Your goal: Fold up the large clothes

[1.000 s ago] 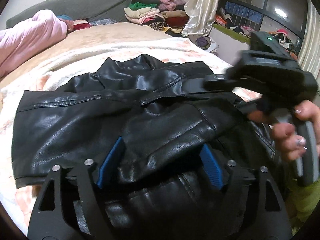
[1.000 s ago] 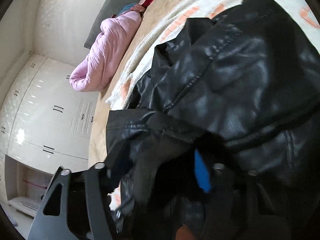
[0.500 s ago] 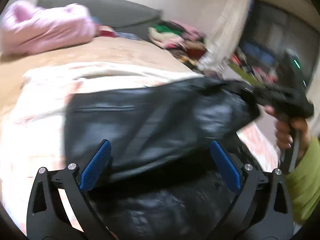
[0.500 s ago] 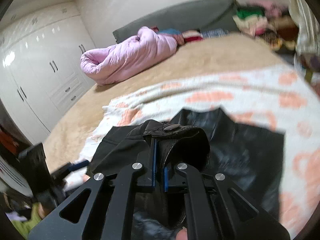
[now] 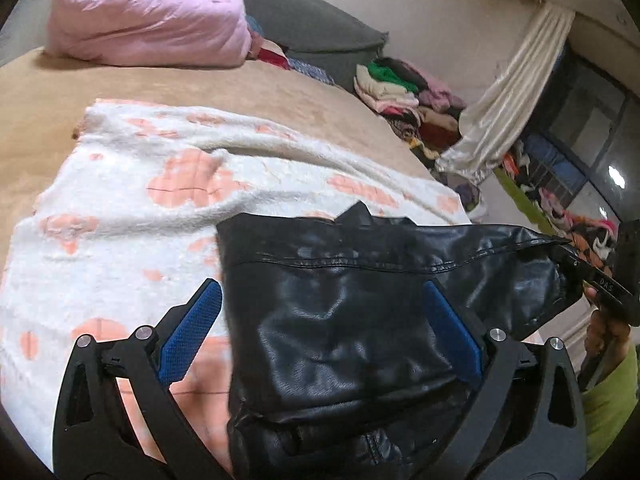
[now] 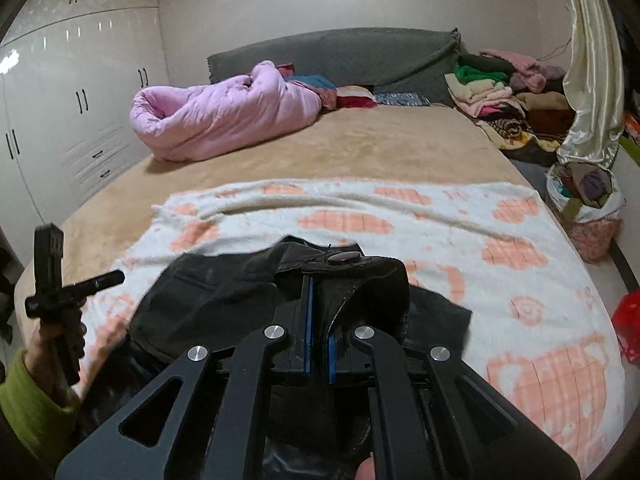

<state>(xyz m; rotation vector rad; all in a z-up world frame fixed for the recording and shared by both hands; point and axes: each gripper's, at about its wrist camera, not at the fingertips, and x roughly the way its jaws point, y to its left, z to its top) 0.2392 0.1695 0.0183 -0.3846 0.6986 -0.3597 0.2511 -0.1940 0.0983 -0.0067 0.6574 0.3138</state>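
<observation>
- Black leather jacket (image 5: 352, 320) lying near edge of bed, on white blanket w/ peach pattern (image 5: 132, 200); pink duvet (image 6: 224, 116) far back.
- Right gripper (image 6: 318, 320) clenched on jacket edge by snap button (image 6: 344, 257), lifting that flap off the blanket.
- Left gripper (image 5: 320, 344) released, jaws wide but closing slightly, nothing pinched; jacket just below/between the blue pads (image 5: 192, 336).
- Step, prob.: mid-fold, carrying the raised edge across.
- Next needs: left to pin or grab opposite side, then lay flap flat w/o slipping; stiff leather may spring back.
</observation>
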